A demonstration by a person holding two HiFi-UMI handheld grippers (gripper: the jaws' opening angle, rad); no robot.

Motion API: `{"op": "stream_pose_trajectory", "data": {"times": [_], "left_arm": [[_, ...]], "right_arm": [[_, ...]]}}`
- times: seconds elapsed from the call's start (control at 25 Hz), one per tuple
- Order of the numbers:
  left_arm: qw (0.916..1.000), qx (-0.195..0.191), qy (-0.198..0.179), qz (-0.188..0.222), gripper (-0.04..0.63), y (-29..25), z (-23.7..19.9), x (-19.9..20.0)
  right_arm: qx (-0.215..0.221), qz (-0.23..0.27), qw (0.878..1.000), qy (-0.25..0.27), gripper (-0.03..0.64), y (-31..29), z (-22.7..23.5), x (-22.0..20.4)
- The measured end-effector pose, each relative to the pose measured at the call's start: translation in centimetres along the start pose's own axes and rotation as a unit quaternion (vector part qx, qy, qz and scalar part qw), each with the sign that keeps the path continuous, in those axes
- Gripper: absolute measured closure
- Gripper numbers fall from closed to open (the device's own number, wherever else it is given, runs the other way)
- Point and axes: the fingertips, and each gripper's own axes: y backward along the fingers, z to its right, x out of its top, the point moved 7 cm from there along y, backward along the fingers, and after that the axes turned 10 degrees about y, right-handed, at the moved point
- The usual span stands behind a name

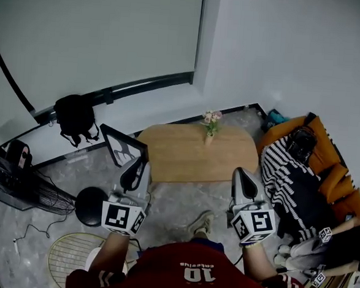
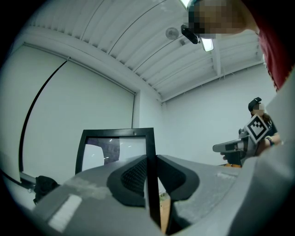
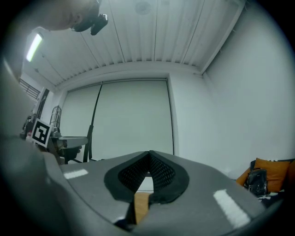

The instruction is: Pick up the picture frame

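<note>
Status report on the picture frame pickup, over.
Left gripper shut on picture frame, gripping its side edge. Right gripper shut, empty. Frame held left of wooden table; flower vase at far edge, well apart.

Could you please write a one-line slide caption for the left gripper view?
Left gripper shut on one side bar of the black picture frame, with white walls behind.

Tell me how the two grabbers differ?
The left gripper pinches the picture frame by its edge; the right gripper holds nothing. The left gripper's fingers stand slightly apart around it; the right gripper's fingers touch at their tips. Both are gray with marker cubes.
</note>
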Motion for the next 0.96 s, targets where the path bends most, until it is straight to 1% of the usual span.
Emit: {"op": "stream_pose_trajectory", "data": {"times": [0.16, 0.32, 0.4, 0.6, 0.76, 0.96], "left_arm": [[0.9997, 0.005, 0.025, 0.003, 0.526, -0.1, 0.1, 0.2], [0.9995, 0.020, 0.023, 0.002, 0.526, 0.0, 0.3, 0.3], [0.9993, 0.023, 0.031, 0.003, 0.528, 0.4, -0.2, 0.2], [0.9989, 0.022, 0.041, 0.006, 0.528, 1.0, -0.7, 0.2], [0.9979, 0.017, 0.062, 0.007, 0.526, 0.8, -0.3, 0.1], [0.9984, 0.019, 0.053, 0.008, 0.526, 0.2, 0.9, 0.3]], "right_arm": [[-0.011, -0.004, 1.000, -0.001, 0.629, -0.1, 0.9, -0.1], [-0.011, -0.008, 1.000, -0.002, 0.629, 0.1, 1.7, -0.3], [-0.010, -0.005, 1.000, -0.003, 0.628, 0.4, 1.3, -0.3], [-0.005, -0.009, 1.000, -0.006, 0.629, 0.8, 0.2, -0.4], [0.002, -0.010, 1.000, -0.007, 0.629, 1.0, 0.3, -0.6], [0.007, -0.007, 1.000, -0.010, 0.629, 1.3, 1.4, -0.5]]}}
